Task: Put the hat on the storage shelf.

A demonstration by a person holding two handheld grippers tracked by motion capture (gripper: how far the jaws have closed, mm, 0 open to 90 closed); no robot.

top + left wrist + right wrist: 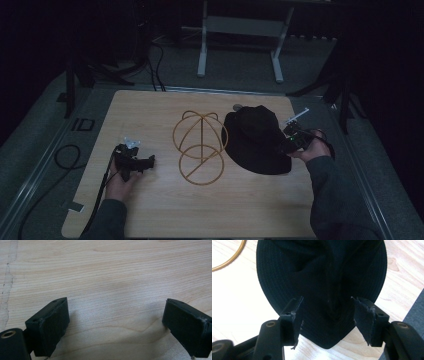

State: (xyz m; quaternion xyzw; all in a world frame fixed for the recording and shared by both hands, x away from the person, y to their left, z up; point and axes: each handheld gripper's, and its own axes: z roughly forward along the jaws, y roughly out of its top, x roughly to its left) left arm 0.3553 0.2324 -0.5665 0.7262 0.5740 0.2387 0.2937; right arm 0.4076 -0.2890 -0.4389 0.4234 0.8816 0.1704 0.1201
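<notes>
Black brimmed hat (256, 140), soft and creased, lying crumpled on the wooden counter (150, 215) right of centre in the high view, brim bunched toward the lower edge in the right gripper view.

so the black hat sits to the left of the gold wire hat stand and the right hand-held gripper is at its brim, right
Not quite: the black hat lies to the right of the gold wire hat stand, as the high view shows. The right hand-held gripper is indeed at its brim.

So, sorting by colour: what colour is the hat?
Black; the hat shows best in the right gripper view.
</notes>
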